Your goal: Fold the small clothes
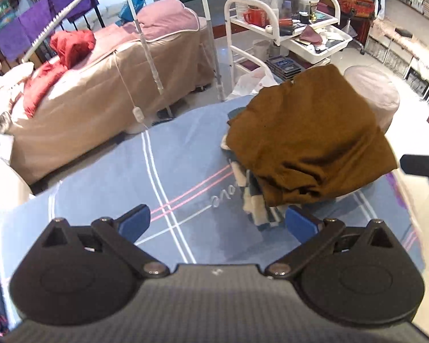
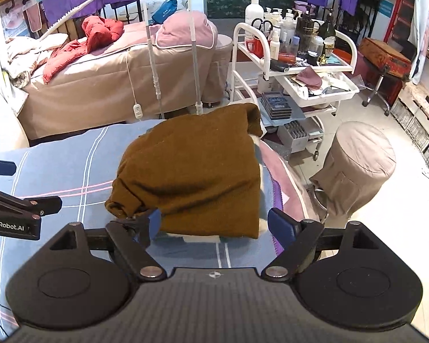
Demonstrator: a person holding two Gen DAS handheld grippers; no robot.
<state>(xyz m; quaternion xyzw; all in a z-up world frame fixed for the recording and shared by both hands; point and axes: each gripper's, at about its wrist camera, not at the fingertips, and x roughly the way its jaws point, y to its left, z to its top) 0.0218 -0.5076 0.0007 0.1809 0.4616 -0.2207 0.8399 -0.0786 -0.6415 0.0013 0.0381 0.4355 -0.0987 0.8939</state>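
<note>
Folded brown knit garment (image 2: 191,171) lies atop checked cloth (image 1: 254,200) near right edge of blue striped bedsheet (image 1: 100,205). Left gripper (image 1: 217,223) and right gripper (image 2: 211,225) both spread wide, holding nothing.

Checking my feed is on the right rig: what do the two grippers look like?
Both match: left gripper and right gripper have matte black bodies with round side discs, black link arms on silver pivots, and blue pads. White "GenRobot.AI" lettering marks the left one.
</note>
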